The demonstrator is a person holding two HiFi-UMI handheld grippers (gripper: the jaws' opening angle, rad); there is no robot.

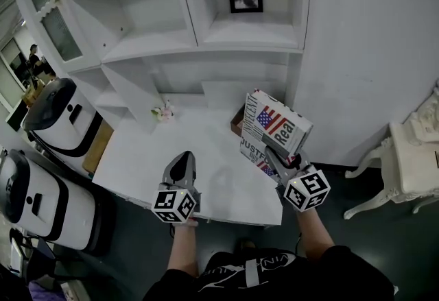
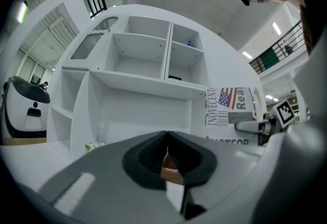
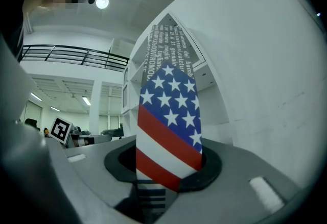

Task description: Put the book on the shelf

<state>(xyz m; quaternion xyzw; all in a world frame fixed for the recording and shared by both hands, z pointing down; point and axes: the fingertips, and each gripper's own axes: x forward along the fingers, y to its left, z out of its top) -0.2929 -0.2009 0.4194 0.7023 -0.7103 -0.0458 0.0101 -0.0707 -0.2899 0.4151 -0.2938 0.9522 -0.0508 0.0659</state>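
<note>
A book [image 1: 278, 121] held before the white shelf [image 1: 206, 46]
The right claw [image 1: 274, 152] is clamped on the flag-cover book (above the counter [image 1: 206, 149]); the left claw [image 1: 182, 162] is closed together.

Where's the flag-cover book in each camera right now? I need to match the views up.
Head view: flag-cover book, right of centre, tilted over the right end of the white table.
Left gripper view: the book is at the right, upright.
Right gripper view: the book is dead centre, edge-on, rising from the bottom.
Shared landmark: the white shelf unit, behind the book in all three.
</note>
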